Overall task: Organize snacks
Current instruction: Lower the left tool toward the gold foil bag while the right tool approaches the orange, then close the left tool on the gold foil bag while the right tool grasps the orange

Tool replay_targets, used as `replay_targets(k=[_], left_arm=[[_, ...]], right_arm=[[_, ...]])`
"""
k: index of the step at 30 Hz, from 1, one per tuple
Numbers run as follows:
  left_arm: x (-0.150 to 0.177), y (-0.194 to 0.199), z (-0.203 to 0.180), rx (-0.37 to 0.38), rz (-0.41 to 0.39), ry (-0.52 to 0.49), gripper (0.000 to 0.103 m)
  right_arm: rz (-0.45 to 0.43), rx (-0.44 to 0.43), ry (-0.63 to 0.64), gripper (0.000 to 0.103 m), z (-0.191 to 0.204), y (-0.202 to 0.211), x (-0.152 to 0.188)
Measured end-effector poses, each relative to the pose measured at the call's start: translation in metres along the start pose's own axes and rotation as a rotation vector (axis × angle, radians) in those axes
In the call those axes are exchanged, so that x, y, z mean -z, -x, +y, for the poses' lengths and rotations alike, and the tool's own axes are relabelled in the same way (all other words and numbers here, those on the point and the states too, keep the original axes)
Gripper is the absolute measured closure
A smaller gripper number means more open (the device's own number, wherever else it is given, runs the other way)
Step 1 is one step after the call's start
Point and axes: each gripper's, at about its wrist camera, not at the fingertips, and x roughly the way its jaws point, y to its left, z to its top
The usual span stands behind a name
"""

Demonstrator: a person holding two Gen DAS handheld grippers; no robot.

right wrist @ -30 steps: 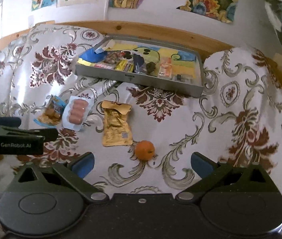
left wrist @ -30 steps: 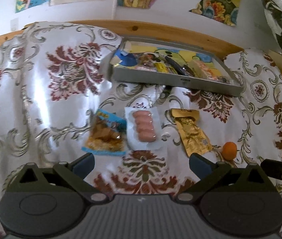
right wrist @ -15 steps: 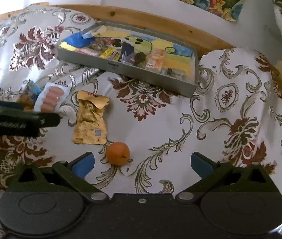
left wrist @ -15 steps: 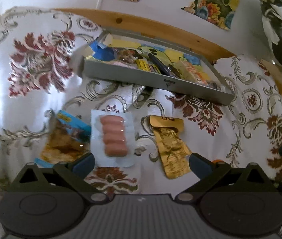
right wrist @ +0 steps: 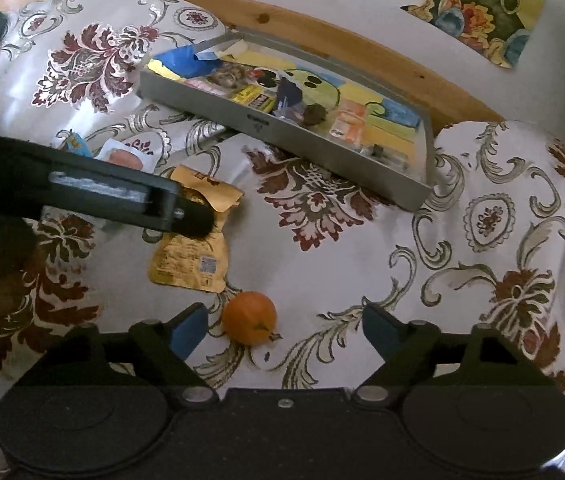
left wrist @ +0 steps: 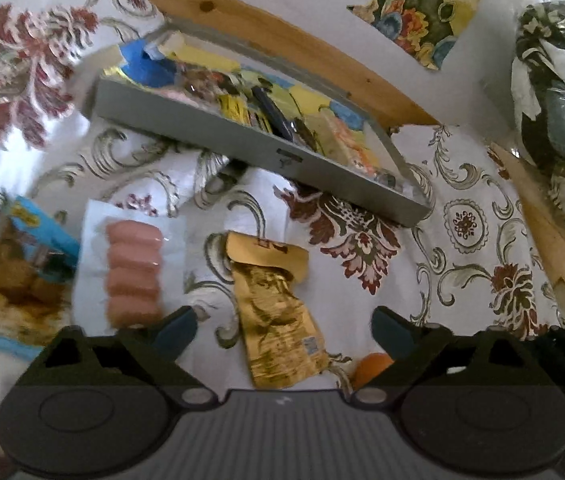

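Both our grippers gape empty: left gripper point(left wrist: 282, 326) over gold pouch point(left wrist: 276, 312), right gripper point(right wrist: 284, 326) near orange point(right wrist: 249, 322). Risks: orange rolling, pouch sliding on glossy cloth point(right wrist: 482, 240).

The left tool point(left wrist: 284, 326) has a ribbed grey plastic housing at 6 o'clock of its own view, flanked by two round dark caps. Two black angled arms rise from silver screw heads and end in blue fingertips point(left wrist: 176, 326). The right tool point(right wrist: 284, 326) is built the same but with a smoother black housing and a small silver screw at its centre. Seen from the right wrist at 9 o'clock, the left tool is a long black bar bearing a blurred whitish marking.
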Motion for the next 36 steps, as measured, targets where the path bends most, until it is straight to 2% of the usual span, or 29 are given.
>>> replay_targets(k=[5, 12, 15, 20, 29, 33, 36], left_arm=[[0.001, -0.016, -0.001, 0.02, 0.036, 0.036, 0.013], [-0.006, -0.031, -0.003, -0.052, 0.07, 0.055, 0.022], [-0.008, -0.035, -0.001, -0.081, 0.079, 0.052, 0.032], [-0.006, -0.037, 0.002, -0.098, 0.076, 0.039, 0.058], [-0.005, -0.036, 0.003, -0.067, 0.079, 0.046, 0.064], [-0.005, -0.034, 0.004, -0.064, 0.073, 0.057, 0.068], [-0.004, -0.033, 0.003, -0.067, 0.07, 0.057, 0.069]], right_arm=[[0.031, -0.003, 0.017, 0.03, 0.003, -0.01, 0.001], [0.058, -0.018, 0.028, 0.047, 0.007, -0.023, 0.002], [0.063, -0.034, 0.029, 0.049, 0.01, -0.027, 0.001], [0.067, -0.059, 0.005, 0.051, 0.011, -0.034, -0.001], [0.073, -0.087, -0.044, 0.054, 0.01, -0.044, -0.003], [0.076, -0.112, -0.073, 0.063, 0.008, -0.049, -0.005], [0.089, -0.12, -0.108, 0.063, 0.005, -0.049, -0.007]])
